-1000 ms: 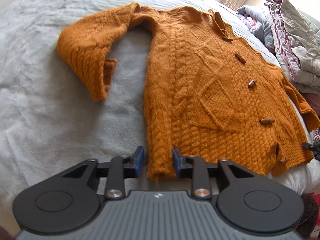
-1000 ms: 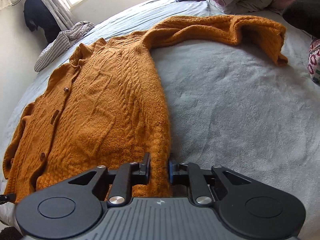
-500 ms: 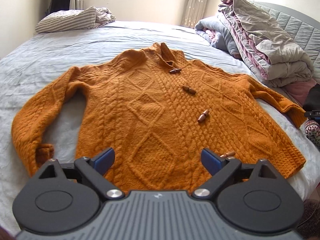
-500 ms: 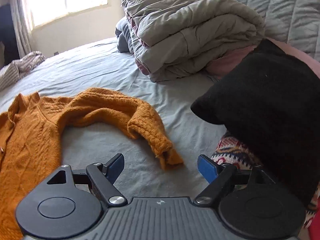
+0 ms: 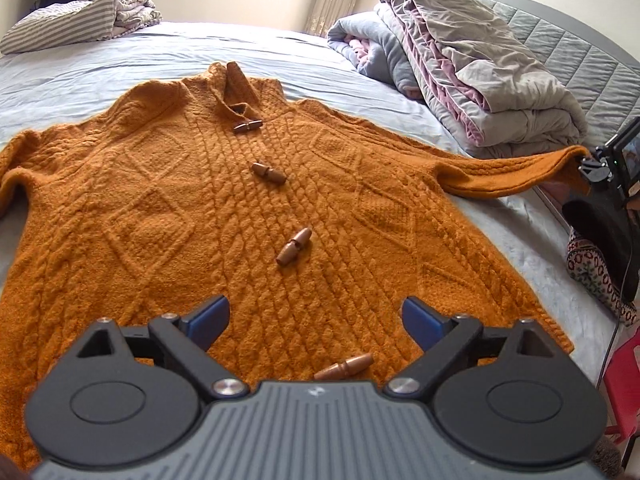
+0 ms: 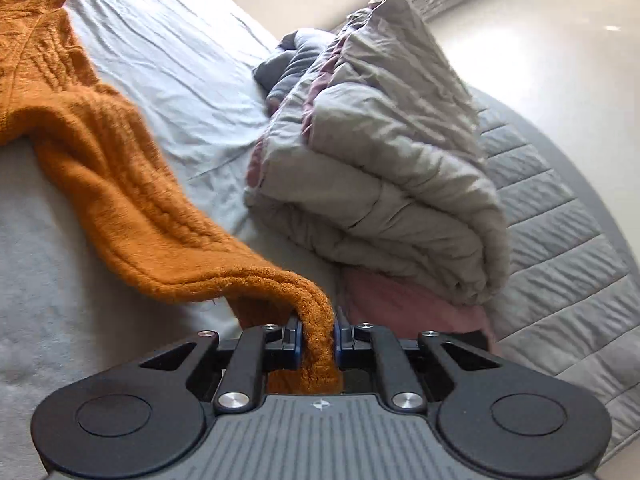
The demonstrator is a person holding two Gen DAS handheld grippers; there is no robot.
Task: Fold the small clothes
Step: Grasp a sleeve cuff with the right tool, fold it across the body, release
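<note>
An orange cable-knit cardigan (image 5: pixel 248 208) with wooden toggle buttons (image 5: pixel 294 246) lies front up, spread flat on the grey bed sheet (image 5: pixel 200 56). My left gripper (image 5: pixel 316 316) hovers open over the cardigan's lower hem, nothing between its blue pads. The cardigan's right sleeve (image 5: pixel 516 168) is stretched out and lifted off the bed toward the right. My right gripper (image 6: pixel 318 340) is shut on the cuff of that sleeve (image 6: pixel 132 200), with knit bunched between the pads. That gripper shows in the left wrist view as a dark device (image 5: pixel 596 168) at the sleeve's end.
A folded grey and pink quilt (image 6: pixel 384 168) is piled at the head of the bed, right beside the held cuff. A striped pillow (image 5: pixel 68 24) lies at the far left. A black cushion (image 5: pixel 600 220) and patterned cloth (image 5: pixel 592 276) sit at the bed's right edge.
Both grippers let go of the cardigan's hem edges. The left one swung to the middle of the hem and opened wide. The right one moved to the sleeve cuff and closed on it, lifting it.
</note>
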